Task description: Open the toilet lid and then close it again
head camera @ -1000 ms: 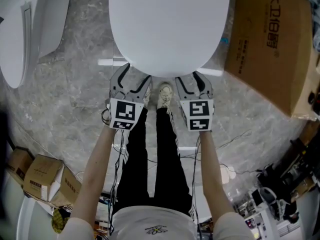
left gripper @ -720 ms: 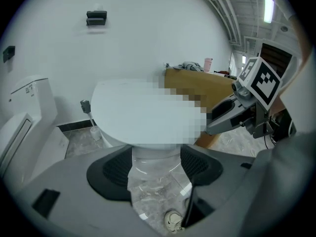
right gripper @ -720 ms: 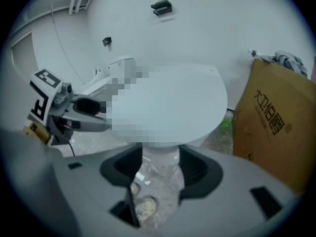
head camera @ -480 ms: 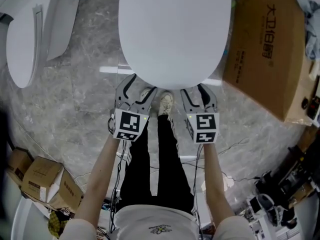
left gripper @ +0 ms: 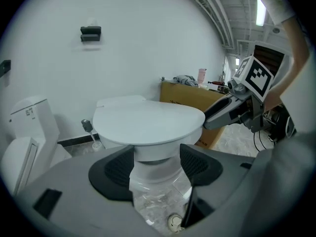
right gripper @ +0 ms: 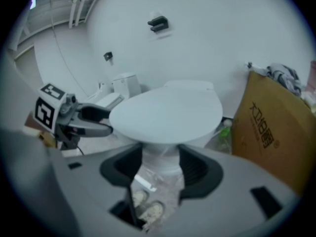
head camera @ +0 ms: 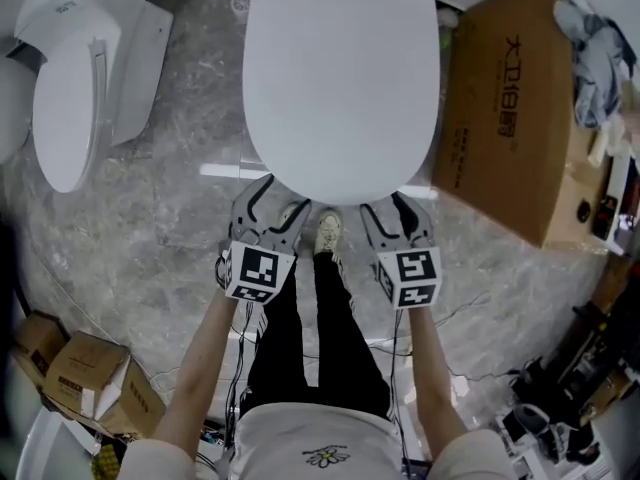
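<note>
A white toilet with its lid shut stands in front of me; the lid fills the middle of the left gripper view and the lid that of the right gripper view. My left gripper is open, just below the lid's front left rim. My right gripper is open too, under the front right rim. Neither touches the lid. In each gripper view the jaws stand apart, with the toilet's base between them further off. The other gripper shows from the side, as the right gripper and the left gripper.
A large brown cardboard box stands to the right of the toilet. A second white toilet is at the left. Small boxes sit at the lower left, with cables and gear at the lower right. My feet are beneath the bowl.
Both grippers have dropped slightly back from the lid's front edge, staying open. The view has shifted so more of the toilet's far end shows.
</note>
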The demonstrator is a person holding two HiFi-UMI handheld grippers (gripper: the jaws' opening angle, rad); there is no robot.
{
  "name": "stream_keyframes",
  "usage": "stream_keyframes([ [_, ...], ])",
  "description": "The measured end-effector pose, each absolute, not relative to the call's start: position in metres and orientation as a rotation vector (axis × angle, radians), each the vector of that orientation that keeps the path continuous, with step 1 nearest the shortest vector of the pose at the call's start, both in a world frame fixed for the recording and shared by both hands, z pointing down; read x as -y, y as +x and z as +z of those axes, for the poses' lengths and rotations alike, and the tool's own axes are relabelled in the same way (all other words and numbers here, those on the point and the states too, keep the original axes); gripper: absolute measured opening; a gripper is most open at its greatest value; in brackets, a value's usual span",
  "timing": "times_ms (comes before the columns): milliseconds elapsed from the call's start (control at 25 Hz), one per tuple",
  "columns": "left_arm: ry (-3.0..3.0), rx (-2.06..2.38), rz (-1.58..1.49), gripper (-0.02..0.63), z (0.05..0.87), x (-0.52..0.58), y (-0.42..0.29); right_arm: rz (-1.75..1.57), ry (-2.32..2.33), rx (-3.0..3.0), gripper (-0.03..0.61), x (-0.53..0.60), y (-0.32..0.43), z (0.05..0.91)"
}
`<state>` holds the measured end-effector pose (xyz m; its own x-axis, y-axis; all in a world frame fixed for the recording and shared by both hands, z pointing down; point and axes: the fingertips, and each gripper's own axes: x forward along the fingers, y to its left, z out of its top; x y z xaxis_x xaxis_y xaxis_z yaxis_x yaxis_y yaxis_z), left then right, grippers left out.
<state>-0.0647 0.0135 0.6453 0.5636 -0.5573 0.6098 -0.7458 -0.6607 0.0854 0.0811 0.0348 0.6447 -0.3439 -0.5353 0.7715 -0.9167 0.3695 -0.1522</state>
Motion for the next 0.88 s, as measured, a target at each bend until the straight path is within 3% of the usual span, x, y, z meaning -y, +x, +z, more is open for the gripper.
stream_keyframes([
  [880,2.597,1.066,0.593,0.314,0.489,0.056,-0.057,0.821,1.346,2.219,0.264,0.037,0.09,0.488],
])
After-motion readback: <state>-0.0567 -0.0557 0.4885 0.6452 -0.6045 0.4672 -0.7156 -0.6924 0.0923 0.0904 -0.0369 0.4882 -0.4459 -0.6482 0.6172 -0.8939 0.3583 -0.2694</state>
